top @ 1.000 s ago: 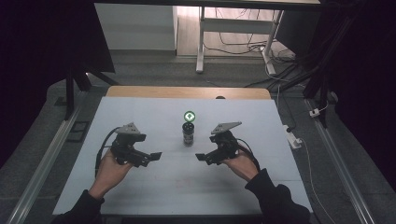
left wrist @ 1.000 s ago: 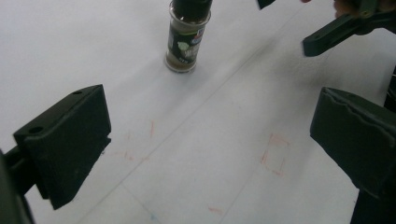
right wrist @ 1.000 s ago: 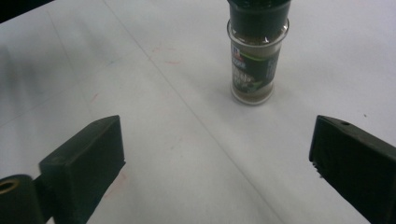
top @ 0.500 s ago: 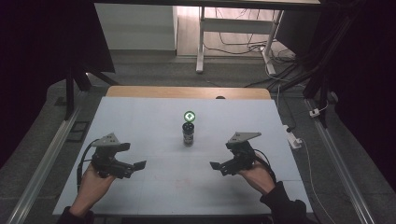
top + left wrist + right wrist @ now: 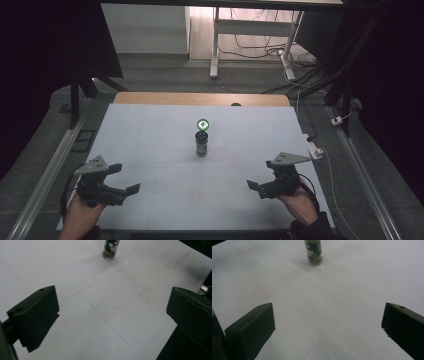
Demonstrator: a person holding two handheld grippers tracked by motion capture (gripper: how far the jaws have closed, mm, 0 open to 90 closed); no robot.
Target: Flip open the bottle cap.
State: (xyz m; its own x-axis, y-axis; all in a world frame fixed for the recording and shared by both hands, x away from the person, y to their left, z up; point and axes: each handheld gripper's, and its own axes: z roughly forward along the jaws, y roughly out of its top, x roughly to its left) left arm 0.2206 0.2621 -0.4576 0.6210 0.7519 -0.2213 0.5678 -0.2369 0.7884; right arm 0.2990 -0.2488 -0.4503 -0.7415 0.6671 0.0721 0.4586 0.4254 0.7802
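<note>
Holding left gripper (image 5: 126,179) and right gripper (image 5: 257,187) released, we flank the upright spice jar (image 5: 202,140) on the table (image 5: 150,135)

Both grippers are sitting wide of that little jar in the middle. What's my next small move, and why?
Probably ease the right gripper forward and inward toward the jar. Its jaws stand wide open with nothing between them, the jar stands upright and alone mid-table, well ahead of both grippers, and the left gripper is just as far off and also open.
</note>
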